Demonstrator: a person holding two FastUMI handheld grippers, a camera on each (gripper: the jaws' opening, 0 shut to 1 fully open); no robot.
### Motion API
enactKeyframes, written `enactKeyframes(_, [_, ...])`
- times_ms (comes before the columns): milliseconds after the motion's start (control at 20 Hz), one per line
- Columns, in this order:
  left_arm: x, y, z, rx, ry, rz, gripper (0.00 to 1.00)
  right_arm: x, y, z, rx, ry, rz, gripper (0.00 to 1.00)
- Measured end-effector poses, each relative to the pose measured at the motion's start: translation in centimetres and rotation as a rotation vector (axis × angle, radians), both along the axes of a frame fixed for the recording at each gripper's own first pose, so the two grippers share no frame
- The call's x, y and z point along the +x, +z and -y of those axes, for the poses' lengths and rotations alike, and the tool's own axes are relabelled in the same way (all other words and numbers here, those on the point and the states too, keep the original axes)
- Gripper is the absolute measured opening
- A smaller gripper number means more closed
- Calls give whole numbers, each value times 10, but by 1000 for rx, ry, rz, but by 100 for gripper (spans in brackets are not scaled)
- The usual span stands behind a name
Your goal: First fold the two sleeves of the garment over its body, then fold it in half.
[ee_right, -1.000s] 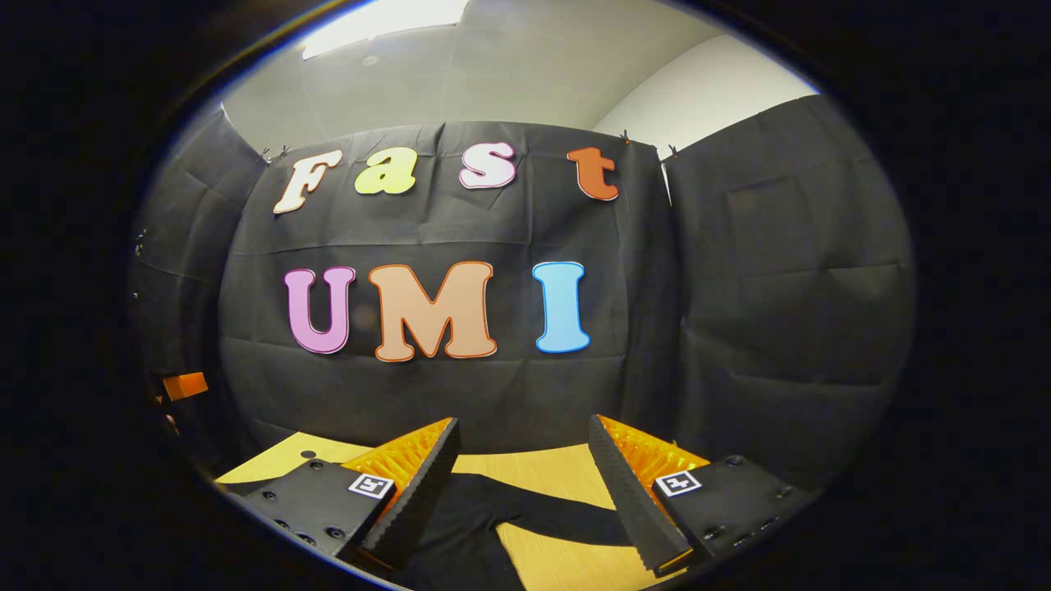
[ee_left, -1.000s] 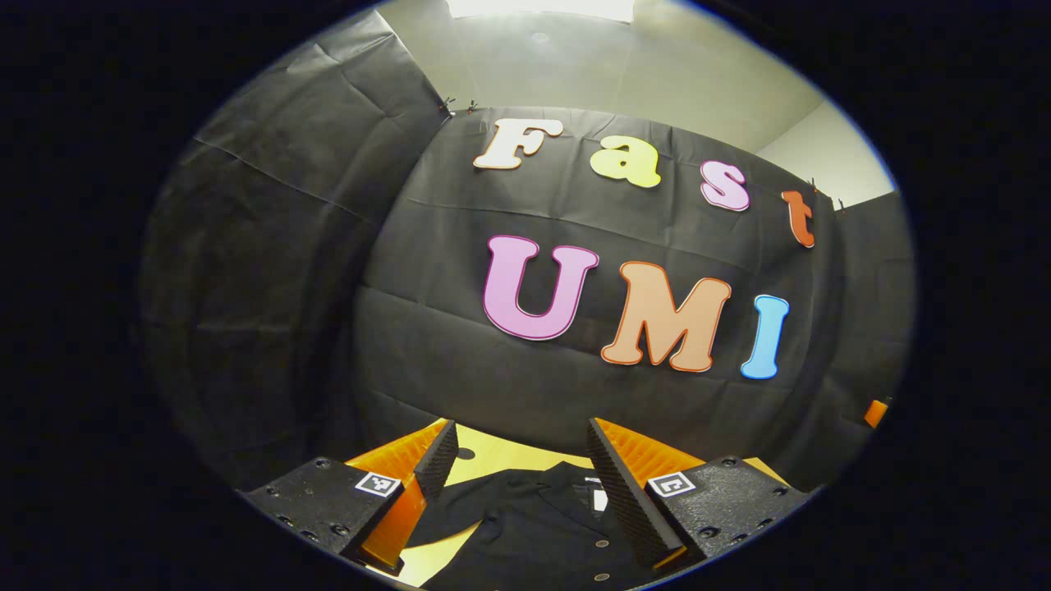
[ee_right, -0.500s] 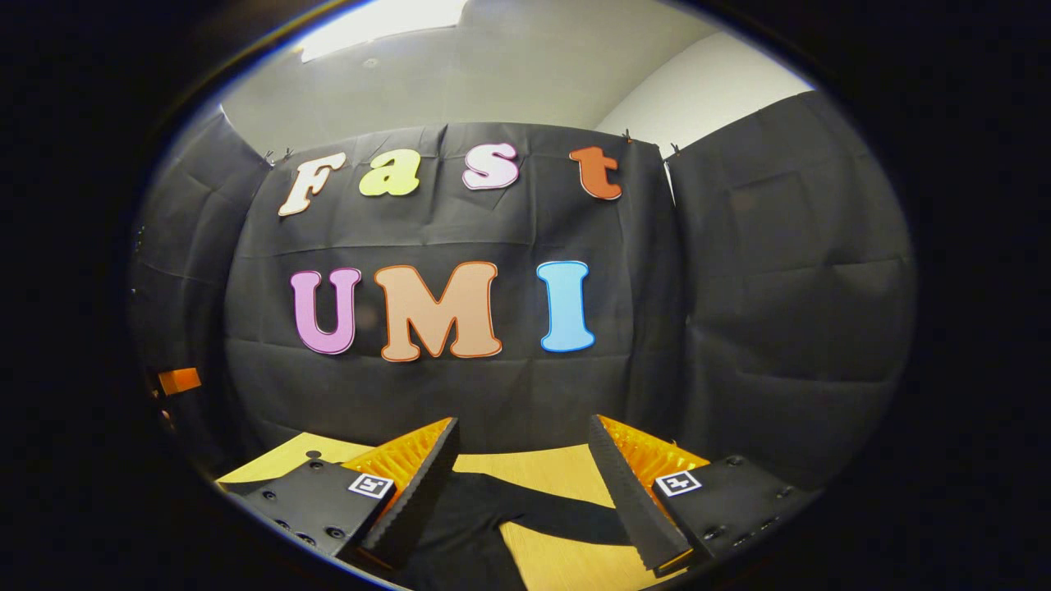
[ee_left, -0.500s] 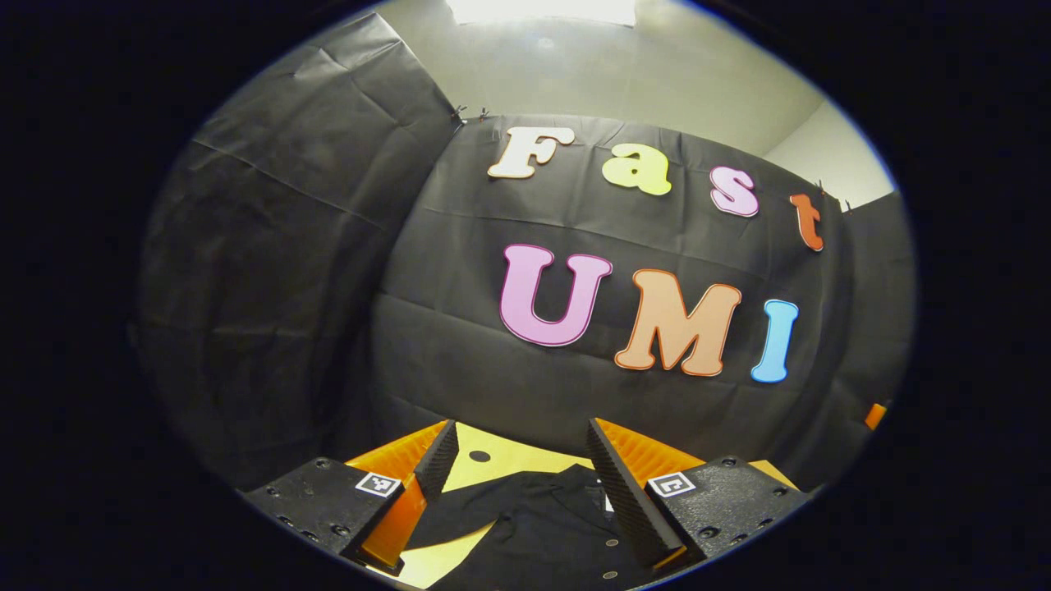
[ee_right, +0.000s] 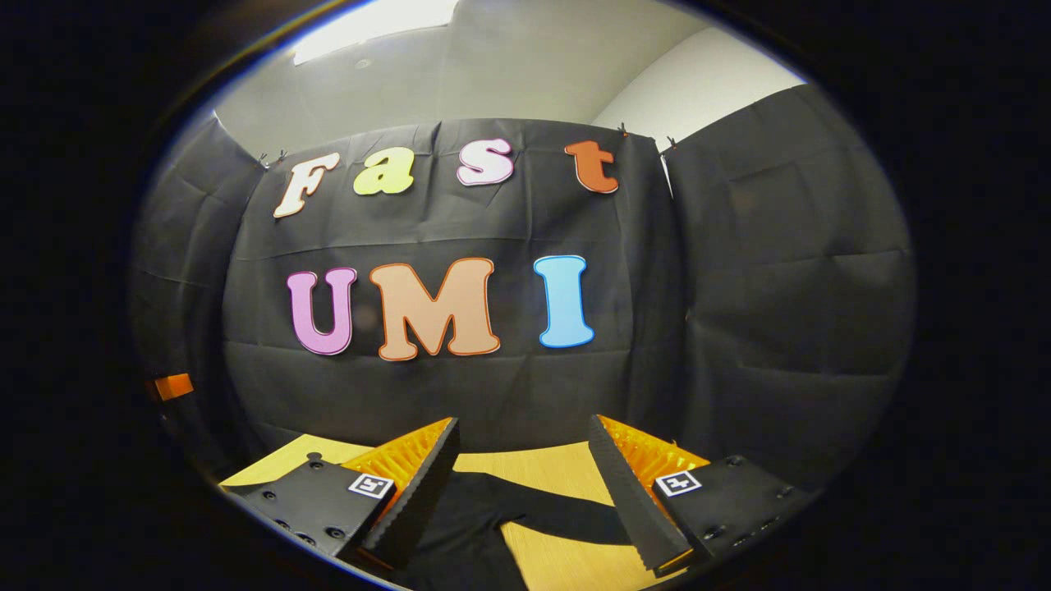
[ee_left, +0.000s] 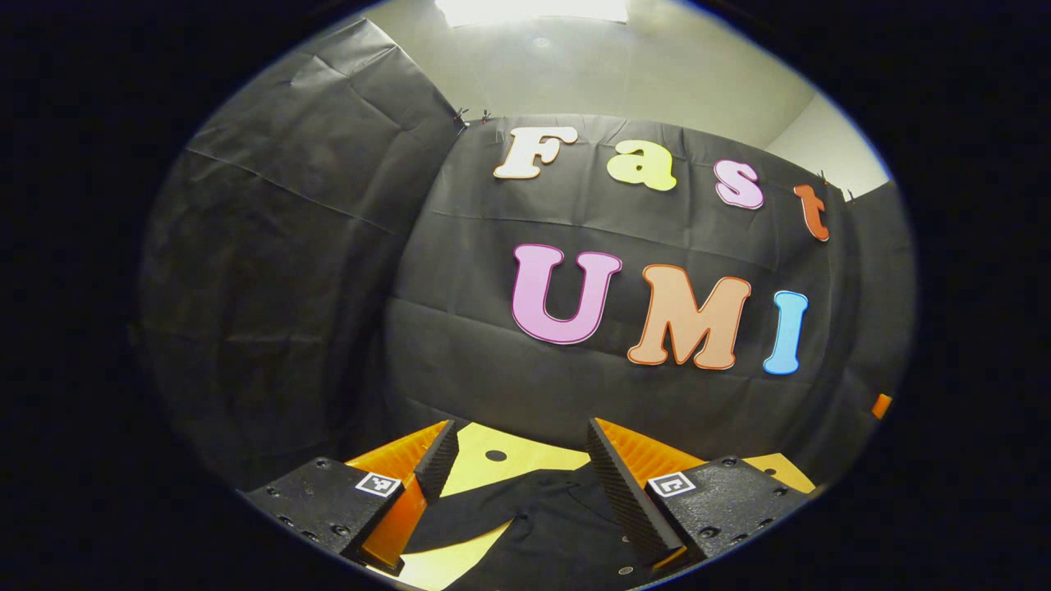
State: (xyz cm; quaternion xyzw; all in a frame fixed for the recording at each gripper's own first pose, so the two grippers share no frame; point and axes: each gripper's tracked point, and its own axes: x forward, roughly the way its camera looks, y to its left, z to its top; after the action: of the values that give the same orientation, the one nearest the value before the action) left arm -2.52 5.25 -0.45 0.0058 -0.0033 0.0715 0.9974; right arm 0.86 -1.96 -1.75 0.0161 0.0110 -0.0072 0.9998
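1. On the yellow wooden table (ee_left: 476, 472), a black buttoned shirt (ee_left: 550, 525) is seen lying flat; one sleeve (ee_right: 566, 517) is spread outward, unfolded.
2. Task is judged barely begun: both sleeve folds and the halving are left.
3. Left gripper (ee_left: 517, 476) and right gripper (ee_right: 521, 484) are held above the cloth, fingers parted, nothing gripped.
4. Ribbed black pads (ee_left: 624, 492) on orange backing are noted; the fabric looks thin, matte, limp.

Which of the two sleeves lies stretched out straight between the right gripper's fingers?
The sleeve in the right gripper view, flat across the table.
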Motion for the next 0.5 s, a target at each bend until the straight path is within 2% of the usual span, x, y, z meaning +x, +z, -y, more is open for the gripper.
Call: enactKeyframes(500, [3,1,1,21,-1,-3,92,5,1,7,2,-6,-6,99])
